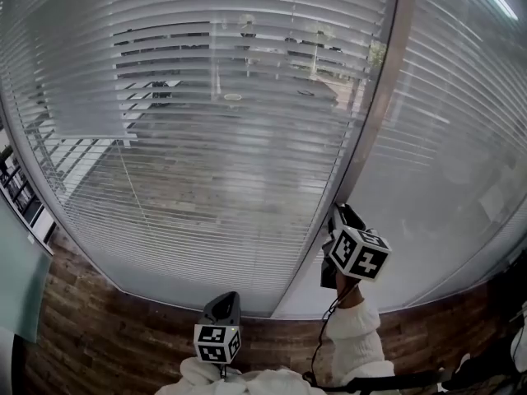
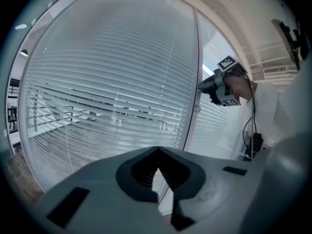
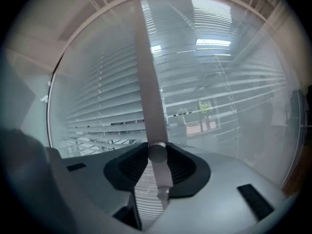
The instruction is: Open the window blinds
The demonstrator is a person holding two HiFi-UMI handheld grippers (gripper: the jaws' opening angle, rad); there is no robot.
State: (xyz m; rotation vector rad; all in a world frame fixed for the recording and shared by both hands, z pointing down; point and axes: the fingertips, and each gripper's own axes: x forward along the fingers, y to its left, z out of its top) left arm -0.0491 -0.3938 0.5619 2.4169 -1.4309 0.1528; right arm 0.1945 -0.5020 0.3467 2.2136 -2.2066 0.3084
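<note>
Grey slatted blinds [image 1: 206,138] cover the big window pane, with a second set [image 1: 461,138] to the right of the upright frame post [image 1: 383,113]. The slats stand partly tilted, and the street shows through the upper rows. My right gripper [image 1: 336,216] is held up against the post; in the right gripper view its jaws [image 3: 157,150] are shut on the blinds' thin grey wand [image 3: 163,179], whose round end sits between the pads. My left gripper [image 1: 224,301] hangs low in front of the glass, its jaws [image 2: 158,152] shut with nothing in them. From there the right gripper [image 2: 202,86] shows at the post.
A thin pull cord [image 1: 132,188] hangs in front of the left blinds. Dark wood planking [image 1: 99,327] runs below the window. A black cable [image 1: 325,336] trails from the right gripper past a white sleeve [image 1: 358,336]. Shelving [image 1: 16,188] stands at the far left.
</note>
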